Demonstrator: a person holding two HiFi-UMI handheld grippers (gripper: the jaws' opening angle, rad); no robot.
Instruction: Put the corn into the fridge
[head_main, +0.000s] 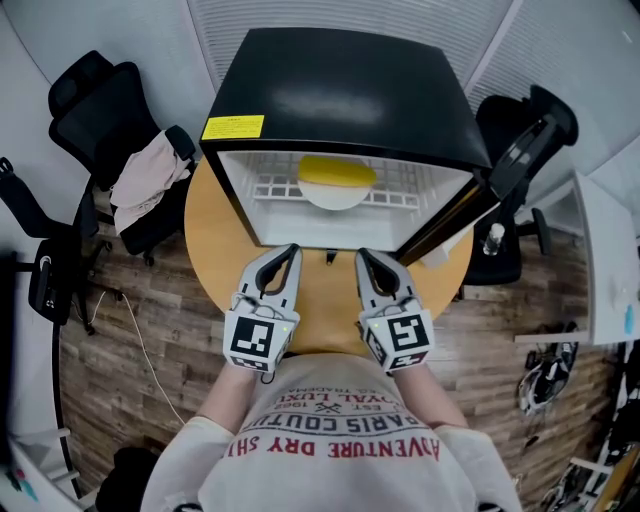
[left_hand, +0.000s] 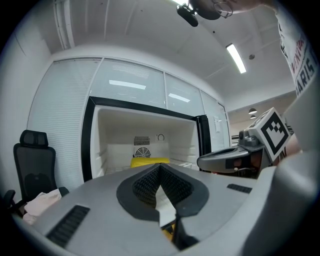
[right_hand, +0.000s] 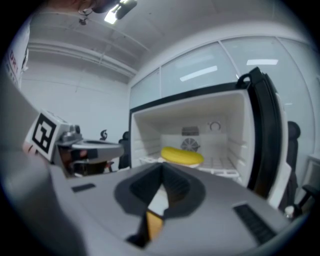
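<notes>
The corn (head_main: 338, 172) already lies inside the open fridge (head_main: 340, 90), mid-shelf, on what looks like a white dish. The left gripper (head_main: 288, 255) and right gripper (head_main: 366, 258) hover pressed together and empty over the table (head_main: 210, 240). Probably only closing the door (head_main: 455, 225) is left.

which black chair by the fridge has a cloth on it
The chair left of the fridge in the head view: a pale cloth lies heaped on its seat. The chair beyond the open fridge door shows none.

Black office chair (head_main: 85, 100), pale cloth (head_main: 148, 180) draped on it, round wooden table (head_main: 210, 250)
</notes>
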